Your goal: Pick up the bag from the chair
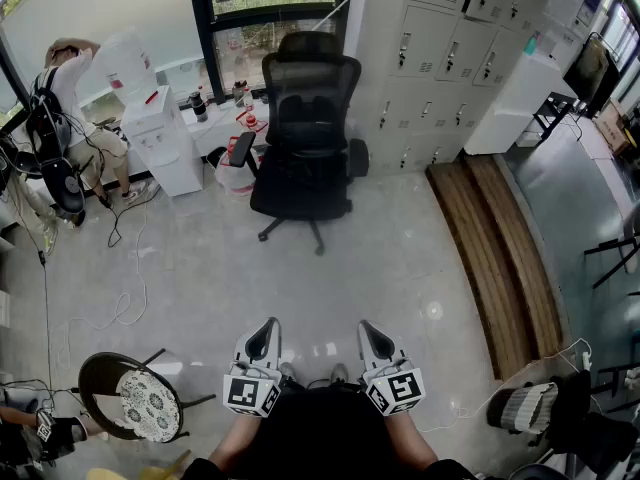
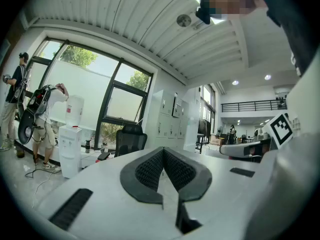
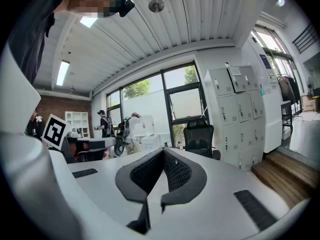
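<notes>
A black office chair (image 1: 303, 138) stands by the window across the floor, also seen far off in the left gripper view (image 2: 129, 142) and the right gripper view (image 3: 198, 140). A dark bag-like shape (image 1: 306, 116) rests against its backrest, hard to tell apart from the chair. Both grippers are held close to my body, well short of the chair. The left gripper (image 1: 264, 334) and the right gripper (image 1: 374, 336) point toward it side by side. Each has its jaws shut with the pads meeting and nothing between them, as at the left gripper (image 2: 162, 150) and the right gripper (image 3: 163, 151).
A white water dispenser (image 1: 165, 140) and small bottles sit left of the chair. Grey lockers (image 1: 440, 48) line the wall to its right, with a wooden step (image 1: 495, 258) below. A person (image 1: 68, 98) stands far left. A round cushioned stool (image 1: 140, 400) and floor cables (image 1: 120, 308) lie near left.
</notes>
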The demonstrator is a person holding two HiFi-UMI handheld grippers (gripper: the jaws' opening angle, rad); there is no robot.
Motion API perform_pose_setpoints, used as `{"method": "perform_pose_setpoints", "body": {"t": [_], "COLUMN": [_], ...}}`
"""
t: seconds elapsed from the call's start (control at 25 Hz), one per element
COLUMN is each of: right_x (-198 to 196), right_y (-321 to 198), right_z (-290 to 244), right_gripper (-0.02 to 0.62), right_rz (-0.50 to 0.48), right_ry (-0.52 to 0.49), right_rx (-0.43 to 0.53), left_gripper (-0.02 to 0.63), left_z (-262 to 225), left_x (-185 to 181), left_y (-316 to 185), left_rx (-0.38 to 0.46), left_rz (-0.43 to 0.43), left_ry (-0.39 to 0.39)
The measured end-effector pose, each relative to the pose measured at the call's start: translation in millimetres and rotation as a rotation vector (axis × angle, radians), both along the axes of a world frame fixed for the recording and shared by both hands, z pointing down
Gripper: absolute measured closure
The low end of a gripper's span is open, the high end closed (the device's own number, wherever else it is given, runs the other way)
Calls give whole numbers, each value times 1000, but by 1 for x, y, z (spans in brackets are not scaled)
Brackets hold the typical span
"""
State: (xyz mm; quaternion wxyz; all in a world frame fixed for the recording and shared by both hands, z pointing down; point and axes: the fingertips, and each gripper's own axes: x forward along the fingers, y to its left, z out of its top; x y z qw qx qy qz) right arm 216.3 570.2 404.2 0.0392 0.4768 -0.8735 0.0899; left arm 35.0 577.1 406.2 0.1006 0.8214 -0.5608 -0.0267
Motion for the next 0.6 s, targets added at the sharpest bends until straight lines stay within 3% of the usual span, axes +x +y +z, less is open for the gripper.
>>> {"method": "perform_pose_setpoints", "body": {"t": [0.6], "right_x": [-17], "right_y": [-3], "right_z": [-2], "right_gripper": [597], "right_rz": [-8], "right_ry": [-10], "right_rx": [7], "left_gripper": [607], "left_z": [-2], "left_x": [-14], "left_y": [-2], "left_rx": [-1], "left_rz": [5], "left_ry": [10]}}
